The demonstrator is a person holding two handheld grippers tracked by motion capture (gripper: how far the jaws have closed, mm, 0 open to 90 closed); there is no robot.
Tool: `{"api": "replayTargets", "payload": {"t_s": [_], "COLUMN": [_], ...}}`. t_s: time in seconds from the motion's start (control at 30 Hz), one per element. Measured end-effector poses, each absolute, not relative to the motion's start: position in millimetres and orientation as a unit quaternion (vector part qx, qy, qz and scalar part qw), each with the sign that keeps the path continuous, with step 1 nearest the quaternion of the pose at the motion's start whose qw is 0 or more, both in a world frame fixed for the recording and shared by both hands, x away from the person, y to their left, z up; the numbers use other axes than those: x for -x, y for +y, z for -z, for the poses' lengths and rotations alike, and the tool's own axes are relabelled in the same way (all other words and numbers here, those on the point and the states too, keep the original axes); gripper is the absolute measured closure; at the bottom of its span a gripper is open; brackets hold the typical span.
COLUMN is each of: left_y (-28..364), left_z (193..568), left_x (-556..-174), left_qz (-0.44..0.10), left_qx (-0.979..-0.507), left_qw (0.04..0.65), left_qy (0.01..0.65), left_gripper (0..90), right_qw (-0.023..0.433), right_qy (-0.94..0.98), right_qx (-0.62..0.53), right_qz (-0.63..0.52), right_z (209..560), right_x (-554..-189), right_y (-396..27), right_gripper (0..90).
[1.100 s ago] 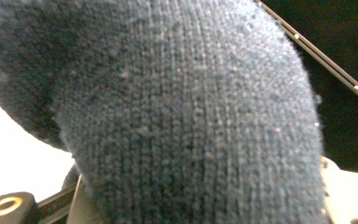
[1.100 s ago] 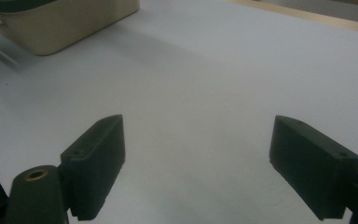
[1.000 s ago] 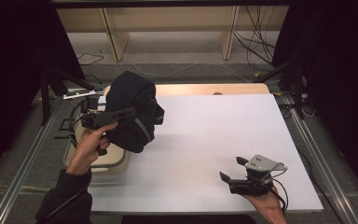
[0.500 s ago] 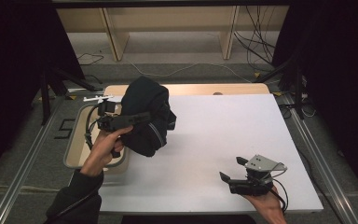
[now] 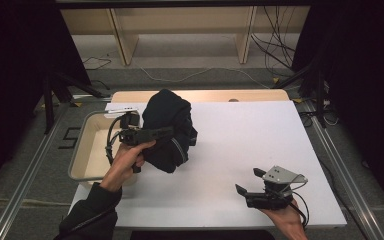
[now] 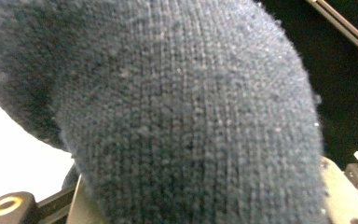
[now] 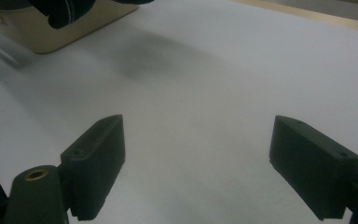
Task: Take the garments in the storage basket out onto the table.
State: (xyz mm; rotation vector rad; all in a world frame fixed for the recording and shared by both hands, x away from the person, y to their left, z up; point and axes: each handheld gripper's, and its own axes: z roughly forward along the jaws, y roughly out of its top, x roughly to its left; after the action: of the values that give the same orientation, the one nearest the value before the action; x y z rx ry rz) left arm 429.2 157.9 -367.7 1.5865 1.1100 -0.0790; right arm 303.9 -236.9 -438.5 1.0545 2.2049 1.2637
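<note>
High view shows the left gripper (image 5: 166,134) carrying a dark knitted sweater (image 5: 169,129), bunched into a hanging bundle, at the edge where the beige bin (image 5: 82,150) meets the white table (image 5: 240,145). The step in hand looks like moving the garment out of the bin and onto the table top, and the bundle hangs partly over the bin's rim and partly over the white surface. The next move likely calls for carrying it farther toward the middle of the table and lowering it until the cloth rests flat before letting go. The left claw is pressed together on a fold of the sweater, whose knit crowds right up against the left gripper's camera. The right gripper (image 5: 250,186) rests low near the table's front edge, well apart from the garment, its jaws spread wide with nothing between them.
</note>
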Motion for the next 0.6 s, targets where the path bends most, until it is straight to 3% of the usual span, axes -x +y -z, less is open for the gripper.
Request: {"api": "replayTargets", "payload": {"t_s": [0.6], "left_y": [129], "left_z": [392], "left_x": [-437], "left_qz": [0.039], "left_qx": [-0.689], "left_qw": [0.540], "left_qy": [0.482], "left_gripper": [46.7], "right_qw": [0.191], "right_qy": [0.787], "right_qx": [-0.378], "right_qz": [-0.449], "right_z": [440], "right_x": [-306], "right_y": [-236], "right_gripper": [19.0]}}
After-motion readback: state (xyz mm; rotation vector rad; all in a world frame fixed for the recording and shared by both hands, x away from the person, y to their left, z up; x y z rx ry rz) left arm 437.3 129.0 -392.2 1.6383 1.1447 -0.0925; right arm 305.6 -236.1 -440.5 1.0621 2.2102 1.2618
